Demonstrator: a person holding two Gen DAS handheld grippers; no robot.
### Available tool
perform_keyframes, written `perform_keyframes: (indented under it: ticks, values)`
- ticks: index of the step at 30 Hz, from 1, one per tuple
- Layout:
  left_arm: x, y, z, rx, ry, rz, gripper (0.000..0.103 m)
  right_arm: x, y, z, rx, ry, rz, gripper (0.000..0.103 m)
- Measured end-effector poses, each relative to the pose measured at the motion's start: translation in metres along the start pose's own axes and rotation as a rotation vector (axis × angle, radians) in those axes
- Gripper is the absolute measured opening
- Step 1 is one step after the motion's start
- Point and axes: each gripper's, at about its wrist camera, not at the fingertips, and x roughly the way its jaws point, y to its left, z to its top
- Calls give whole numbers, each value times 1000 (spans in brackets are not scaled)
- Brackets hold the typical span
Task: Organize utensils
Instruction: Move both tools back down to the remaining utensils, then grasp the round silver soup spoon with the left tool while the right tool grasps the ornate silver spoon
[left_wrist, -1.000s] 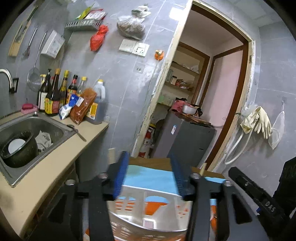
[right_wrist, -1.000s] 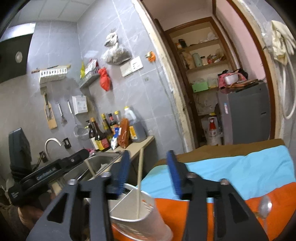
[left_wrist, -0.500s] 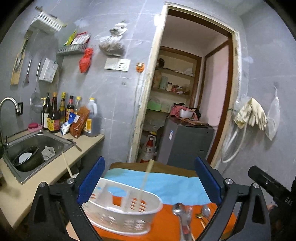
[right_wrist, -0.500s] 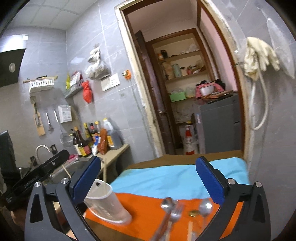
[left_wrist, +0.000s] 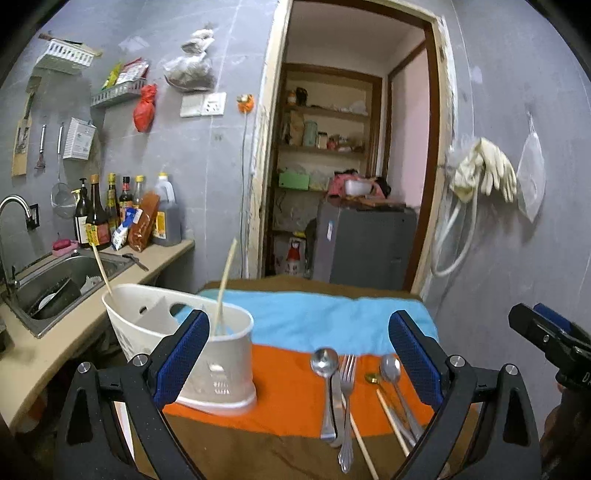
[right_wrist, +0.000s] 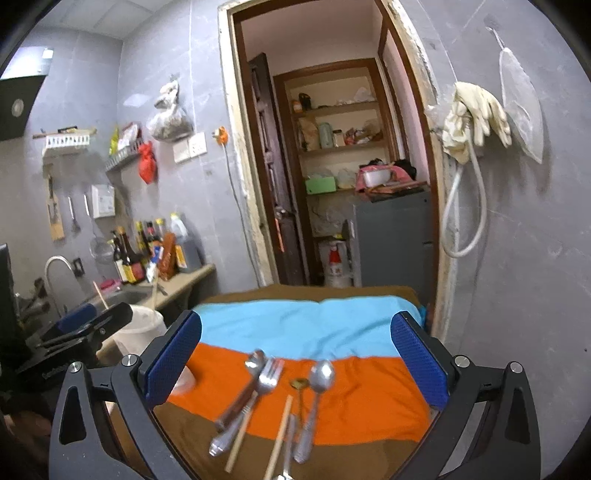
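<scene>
While both grippers gape, the label (right_wrist: 334, 266) stays unreadable.

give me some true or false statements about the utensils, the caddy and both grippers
1. Two chopsticks stand in the white caddy. True.
2. The left hand-held gripper is shut on a spoon. False: it is open and holds nothing.
3. The fork lies on the orange cloth between two spoons. True.
4. The right hand-held gripper holds a chopstick. False: its jaws are wide apart and empty.
5. The caddy stands to the right of the loose cutlery. False: it stands to the left of it.
</scene>
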Motion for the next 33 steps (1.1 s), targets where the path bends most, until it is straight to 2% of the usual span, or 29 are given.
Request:
perform_keyframes:
  ticks: [7, 11, 17, 19, 23, 25, 30, 33]
  values:
    - [37, -8, -31, 28, 152, -1, 95, 23, -19, -27, 15, 98, -41, 103]
    - [62, -12, -47, 46, 232, 4, 95, 47, -29, -41, 18, 201, -68, 102]
    - [91, -16, -66, 72, 296, 3, 94, 76, -39, -55, 34, 293, -50, 84]
    - [100, -19, -71, 88, 322, 2, 88, 84, -41, -58, 40, 324, -44, 77]
    - [124, -21, -81, 115, 409, -10, 66, 105, -47, -68, 74, 415, 0, 63]
    - [136, -21, -87, 117, 457, -24, 57, 113, -48, -72, 80, 452, 13, 53]
    - [158, -18, -95, 99, 550, -57, 30, 124, -46, -78, 81, 502, 48, 42]
    - [165, -17, -97, 89, 576, -69, 28, 131, -42, -81, 71, 529, 66, 40]
